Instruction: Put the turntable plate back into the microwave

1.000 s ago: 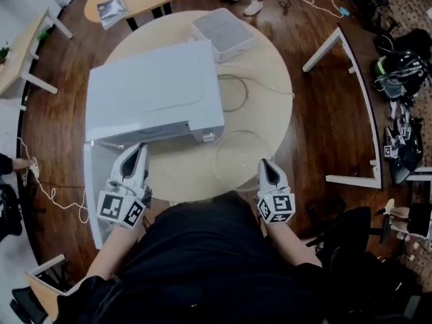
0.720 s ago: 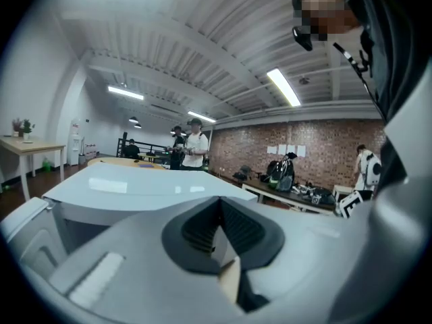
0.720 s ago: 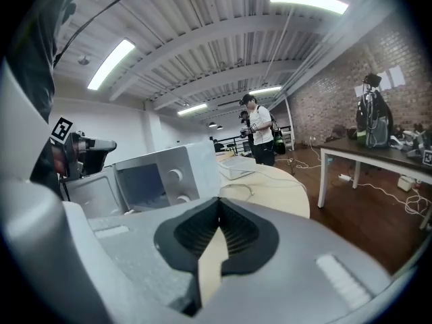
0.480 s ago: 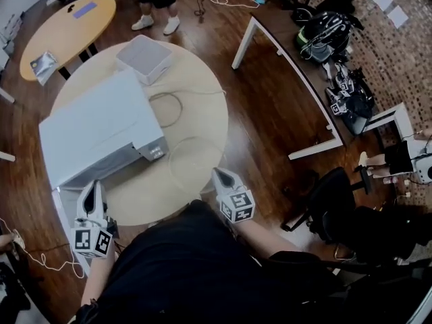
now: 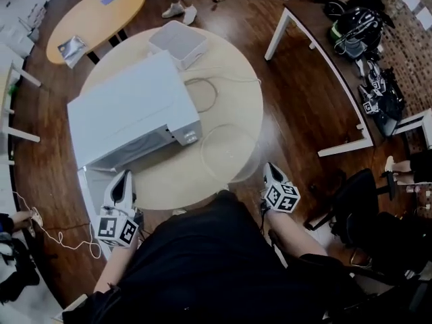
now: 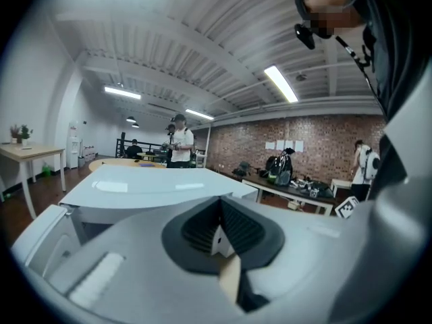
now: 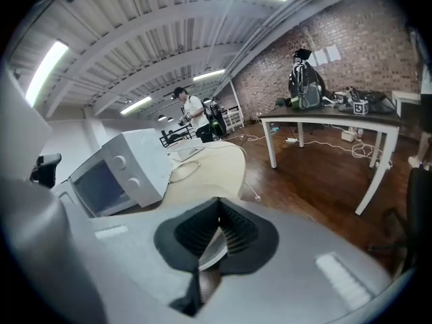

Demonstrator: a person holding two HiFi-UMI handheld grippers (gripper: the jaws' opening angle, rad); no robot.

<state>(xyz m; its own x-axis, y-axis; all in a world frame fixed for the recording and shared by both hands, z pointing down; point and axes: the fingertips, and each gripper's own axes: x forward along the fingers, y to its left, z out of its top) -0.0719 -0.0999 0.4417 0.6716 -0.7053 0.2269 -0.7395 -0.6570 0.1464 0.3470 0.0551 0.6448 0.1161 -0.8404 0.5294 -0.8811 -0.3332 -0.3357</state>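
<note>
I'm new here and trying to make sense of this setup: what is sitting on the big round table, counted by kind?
Microwave: 1
Glass turntable plate: 1
White box: 1
Cable: 1
Total: 4
</note>
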